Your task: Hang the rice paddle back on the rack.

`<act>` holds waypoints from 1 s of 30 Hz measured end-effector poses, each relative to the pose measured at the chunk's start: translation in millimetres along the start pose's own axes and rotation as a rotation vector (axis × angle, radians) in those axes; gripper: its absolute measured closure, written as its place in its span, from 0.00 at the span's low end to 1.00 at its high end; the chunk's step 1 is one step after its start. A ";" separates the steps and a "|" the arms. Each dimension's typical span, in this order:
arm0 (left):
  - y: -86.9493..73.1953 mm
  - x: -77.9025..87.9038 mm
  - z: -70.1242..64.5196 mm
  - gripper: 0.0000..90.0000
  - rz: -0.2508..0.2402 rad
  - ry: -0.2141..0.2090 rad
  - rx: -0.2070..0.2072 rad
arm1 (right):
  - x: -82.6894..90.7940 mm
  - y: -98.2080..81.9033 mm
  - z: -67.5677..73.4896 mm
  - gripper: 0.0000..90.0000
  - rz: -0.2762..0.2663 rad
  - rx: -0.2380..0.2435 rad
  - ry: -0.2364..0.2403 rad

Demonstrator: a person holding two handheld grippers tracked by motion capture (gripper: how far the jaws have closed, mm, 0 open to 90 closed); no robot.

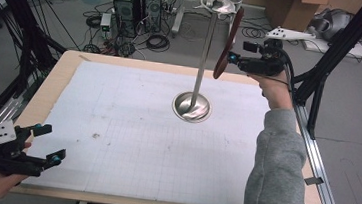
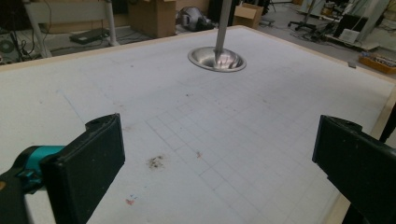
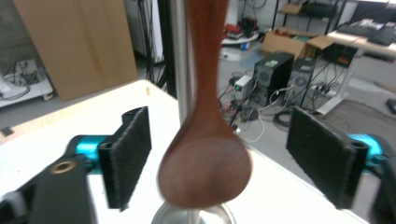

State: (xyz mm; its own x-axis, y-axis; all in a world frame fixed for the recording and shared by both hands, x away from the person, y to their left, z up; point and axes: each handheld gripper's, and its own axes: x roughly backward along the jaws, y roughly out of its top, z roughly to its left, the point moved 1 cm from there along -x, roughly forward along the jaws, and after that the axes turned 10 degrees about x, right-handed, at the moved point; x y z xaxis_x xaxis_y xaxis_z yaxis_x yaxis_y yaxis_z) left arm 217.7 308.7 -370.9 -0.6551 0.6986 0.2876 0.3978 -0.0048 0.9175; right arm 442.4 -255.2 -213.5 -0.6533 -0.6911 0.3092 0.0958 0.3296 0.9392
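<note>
Backing the spread right claw (image 3: 219,158) straight off keeps the hanging wooden spoon (image 3: 205,158) steady on its stand (image 1: 204,59).

Ahead of my left gripper (image 1: 44,144) the white mat (image 1: 130,142) lies bare up to the steel stand (image 1: 204,59). Between my right gripper (image 3: 219,161) pads hangs the wooden spoon (image 3: 205,158), untouched, with the stand's pole just behind it.

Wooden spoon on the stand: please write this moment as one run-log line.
wooden spoon: hangs from stand | right gripper: open, pads off spoon | left gripper: open, empty
</note>
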 end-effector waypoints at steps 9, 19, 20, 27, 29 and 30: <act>3.2 -12.3 -0.4 0.03 0.005 -0.020 0.000 | 1.4 -10.0 8.9 0.12 0.093 0.023 0.027; 8.2 -21.0 0.4 0.03 -0.003 -0.038 -0.006 | 2.7 -32.1 14.2 0.03 0.127 0.009 0.050; 8.9 -22.7 0.4 0.03 -0.002 -0.041 -0.007 | 3.6 -33.1 15.0 0.03 0.119 0.010 0.053; 14.2 -30.2 0.3 0.03 -0.011 -0.059 -0.017 | 12.5 -42.7 25.1 0.02 0.087 0.015 0.069; 17.3 -30.6 -0.2 0.03 -0.028 -0.065 -0.020 | 15.3 -45.7 28.4 0.02 0.068 0.009 0.081; 18.6 -30.4 -0.2 0.03 -0.032 -0.069 -0.021 | 16.0 -47.9 30.0 0.02 0.063 0.009 0.090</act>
State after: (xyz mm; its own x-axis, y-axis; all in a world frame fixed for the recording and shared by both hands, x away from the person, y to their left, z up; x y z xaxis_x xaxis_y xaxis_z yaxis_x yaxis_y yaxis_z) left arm 244.8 287.2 -362.5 -0.6211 0.7465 0.2389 0.3629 0.0037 0.9318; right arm 404.8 -262.8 -258.0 -0.5757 -0.7240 0.3800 0.1277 0.3794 0.9164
